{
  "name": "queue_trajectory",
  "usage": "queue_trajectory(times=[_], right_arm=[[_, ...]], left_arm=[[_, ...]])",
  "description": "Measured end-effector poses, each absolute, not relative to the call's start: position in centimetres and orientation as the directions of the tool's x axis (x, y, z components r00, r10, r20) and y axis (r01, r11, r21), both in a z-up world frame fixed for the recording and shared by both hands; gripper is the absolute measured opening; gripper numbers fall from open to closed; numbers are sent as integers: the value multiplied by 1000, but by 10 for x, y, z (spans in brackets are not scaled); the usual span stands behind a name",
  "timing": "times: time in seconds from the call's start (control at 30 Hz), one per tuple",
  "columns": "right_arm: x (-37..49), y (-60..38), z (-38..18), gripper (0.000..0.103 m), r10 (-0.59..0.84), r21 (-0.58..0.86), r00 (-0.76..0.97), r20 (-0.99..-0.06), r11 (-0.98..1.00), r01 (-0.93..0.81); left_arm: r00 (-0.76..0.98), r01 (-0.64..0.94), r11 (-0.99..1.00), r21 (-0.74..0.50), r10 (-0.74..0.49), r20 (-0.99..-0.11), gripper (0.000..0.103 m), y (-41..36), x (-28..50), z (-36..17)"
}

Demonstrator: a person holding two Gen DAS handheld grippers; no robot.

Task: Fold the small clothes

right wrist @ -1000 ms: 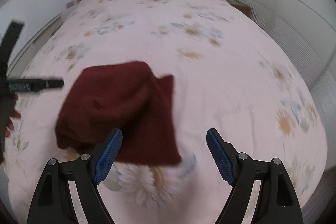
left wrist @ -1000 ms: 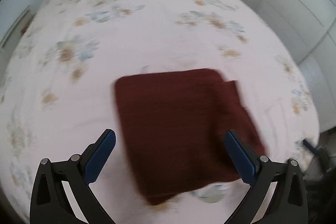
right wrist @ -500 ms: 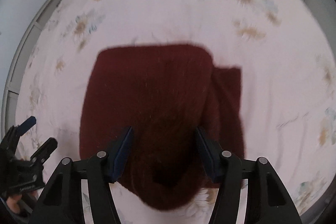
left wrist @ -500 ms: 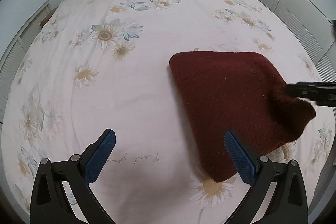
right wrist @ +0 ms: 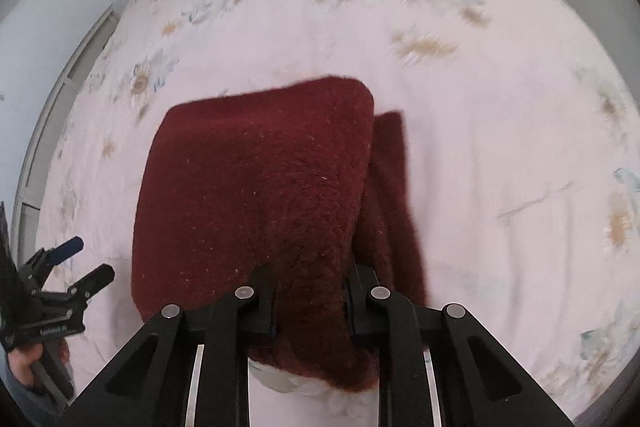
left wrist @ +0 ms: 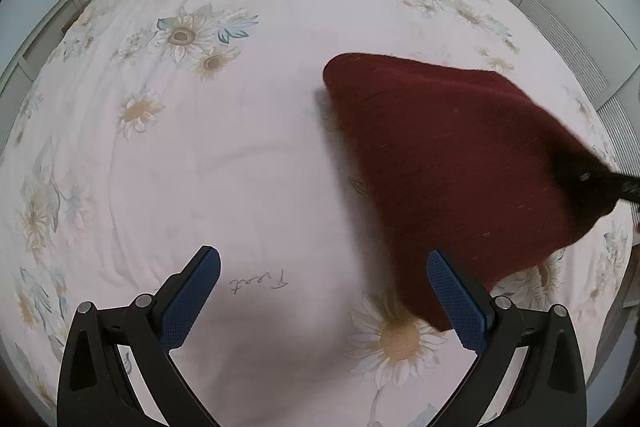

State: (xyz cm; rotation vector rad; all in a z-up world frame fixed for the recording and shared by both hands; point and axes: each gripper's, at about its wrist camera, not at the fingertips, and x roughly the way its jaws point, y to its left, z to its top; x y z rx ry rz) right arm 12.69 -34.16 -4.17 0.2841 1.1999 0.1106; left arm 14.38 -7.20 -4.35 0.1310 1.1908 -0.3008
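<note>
While pinched by the right tool (right wrist: 310,301), maroon cloth (right wrist: 256,187) beside splayed, empty left tool (left wrist: 324,297).

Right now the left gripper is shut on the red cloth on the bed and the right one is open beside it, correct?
No, the sides are swapped. The right gripper is shut on the red cloth, as the right wrist view shows. The left gripper is open, with only the bed between its fingers, as the left wrist view shows.
</note>
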Motion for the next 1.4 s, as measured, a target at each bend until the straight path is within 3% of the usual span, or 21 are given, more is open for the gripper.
queue_trajectory(times=[0.17, 0.27, 0.37, 0.43, 0.7, 0.8, 1.17, 1.4], right_arm=[[114, -360, -52, 22, 193, 236, 346, -918, 968, 88], [105, -370, -79, 28, 266, 312, 322, -909, 945, 100], [103, -372, -87, 45, 274, 327, 321, -907, 937, 123], [104, -372, -83, 71, 236, 284, 315, -919, 951, 118], [109, -390, -44, 83, 232, 296, 379, -896, 947, 121], [126, -385, -37, 93, 240, 293, 378, -894, 952, 92], [149, -362, -100, 94, 279, 307, 247, -928, 948, 82], [141, -367, -128, 94, 342, 371, 275, -899, 927, 60]], left_arm=[[335, 306, 950, -65, -172, -926, 102, -80, 143, -44], [328, 311, 947, -74, -181, -927, 102, -86, 143, -46], [309, 308, 947, -92, -191, -932, 102, -91, 144, -50], [295, 304, 946, -113, -206, -933, 102, -94, 145, -51], [273, 281, 947, -156, -235, -933, 102, -106, 163, -45], [259, 262, 946, -192, -261, -930, 102, -116, 175, -41], [181, 254, 948, -192, -242, -953, 102, -168, 199, -76], [143, 226, 949, -219, -255, -956, 102, -165, 195, -113]])
